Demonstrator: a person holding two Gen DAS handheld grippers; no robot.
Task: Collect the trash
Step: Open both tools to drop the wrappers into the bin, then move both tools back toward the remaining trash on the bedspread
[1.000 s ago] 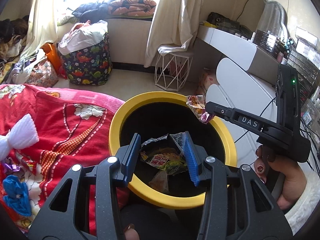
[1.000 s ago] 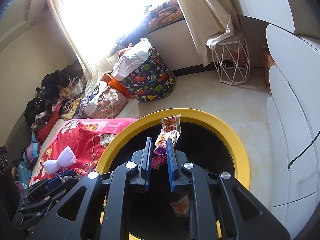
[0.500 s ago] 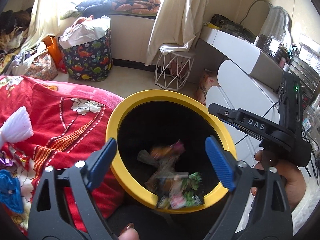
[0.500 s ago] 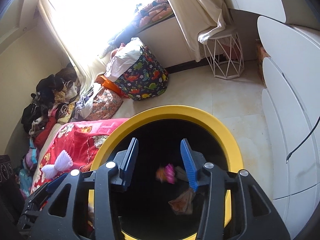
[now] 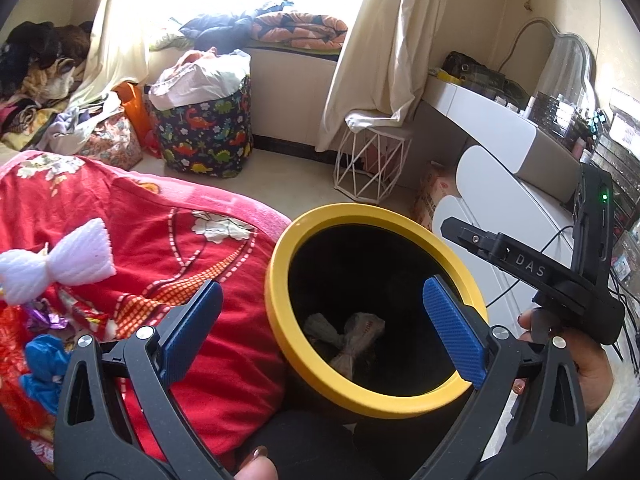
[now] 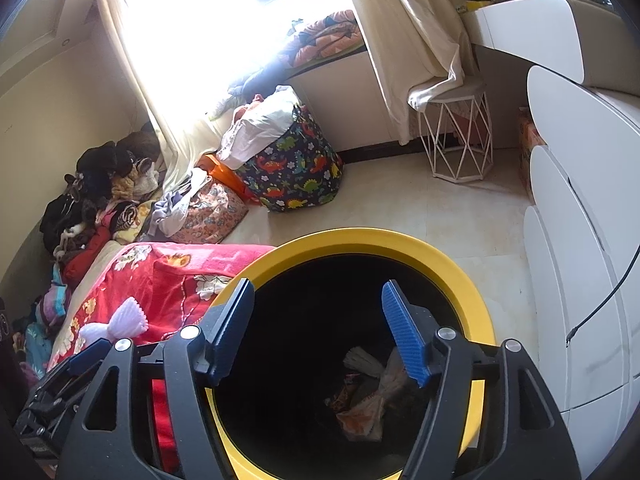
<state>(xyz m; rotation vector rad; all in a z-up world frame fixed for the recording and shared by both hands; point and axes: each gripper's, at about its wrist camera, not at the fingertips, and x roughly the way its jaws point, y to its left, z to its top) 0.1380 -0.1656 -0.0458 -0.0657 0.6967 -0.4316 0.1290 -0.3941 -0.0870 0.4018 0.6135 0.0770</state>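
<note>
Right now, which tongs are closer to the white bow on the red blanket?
Left. The left tongs hang by the white bow; the right tongs sit over the yellow bin.

Lived-in home bedroom. Near left: bed under a red floral blanket [image 5: 168,248]. Far side: bright window with cream curtains [image 5: 384,40], folded quilts [image 5: 300,30] on the sill ledge. On the floor below it, a dinosaur-print laundry basket [image 5: 208,140] heaped with clothes; more clothing piled far left [image 6: 100,184]. Right: white dressing table [image 5: 492,124] with a mirror [image 5: 568,64] and cosmetics, wire-frame stool [image 5: 372,168] beside it. Pale tile floor [image 6: 460,216].
</note>
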